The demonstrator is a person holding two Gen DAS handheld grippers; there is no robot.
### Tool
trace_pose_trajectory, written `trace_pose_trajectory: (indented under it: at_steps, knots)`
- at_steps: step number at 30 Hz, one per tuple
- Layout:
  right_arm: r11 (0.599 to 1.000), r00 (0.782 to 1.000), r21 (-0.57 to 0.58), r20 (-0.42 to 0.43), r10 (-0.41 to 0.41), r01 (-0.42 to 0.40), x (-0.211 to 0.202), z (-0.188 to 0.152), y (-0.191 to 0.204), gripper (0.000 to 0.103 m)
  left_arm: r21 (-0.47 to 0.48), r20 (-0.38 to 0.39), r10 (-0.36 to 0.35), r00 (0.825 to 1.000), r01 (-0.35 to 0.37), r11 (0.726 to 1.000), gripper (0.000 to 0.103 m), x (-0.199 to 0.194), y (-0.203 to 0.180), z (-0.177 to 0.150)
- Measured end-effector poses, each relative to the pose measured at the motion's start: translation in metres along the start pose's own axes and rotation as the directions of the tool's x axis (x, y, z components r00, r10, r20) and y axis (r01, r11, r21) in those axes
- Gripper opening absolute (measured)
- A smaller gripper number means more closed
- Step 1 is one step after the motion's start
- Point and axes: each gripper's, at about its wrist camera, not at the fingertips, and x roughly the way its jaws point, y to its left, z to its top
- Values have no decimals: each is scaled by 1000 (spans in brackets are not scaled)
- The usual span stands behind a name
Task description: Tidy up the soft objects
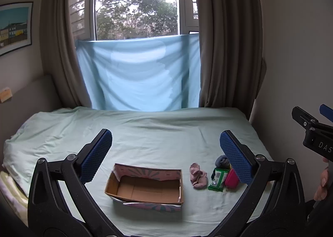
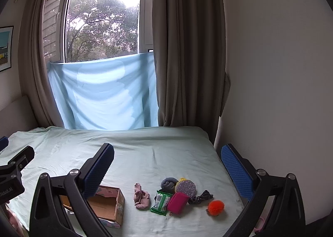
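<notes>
Left wrist view
Left tool (image 1: 165, 149): wide apart, holding nothing, above the bed (image 1: 62, 128).
Cardboard box (image 1: 145, 186): near the bed's front edge; nothing visible inside.
Pink sock (image 1: 198, 176): just right of the box; likely light and limp, best pinched at its bunched middle.
Wipes pack (image 1: 217, 178): beside the sock; film probably slippery.

Right wrist view
Right tool (image 2: 167, 166): fingers spread wide, holding nothing.
Soft pile: grey sock (image 2: 168, 183), glitter pouch (image 2: 185, 188), magenta pouch (image 2: 178, 202), dark scrunchie (image 2: 200, 196) cluster toward the bed's right edge.
Orange pom-pom (image 2: 216, 207): slightly apart; fluffy, likely squashes and may roll.
</notes>
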Motion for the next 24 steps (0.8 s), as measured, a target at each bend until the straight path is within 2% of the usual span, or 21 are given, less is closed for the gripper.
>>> trace_pose_trajectory:
  at_steps: [24]
  knots:
    - [1000, 1000, -7, 1, -8, 8, 4, 2, 2, 103, 1, 2, -7, 1000, 7, 1000, 103, 4, -1, 2]
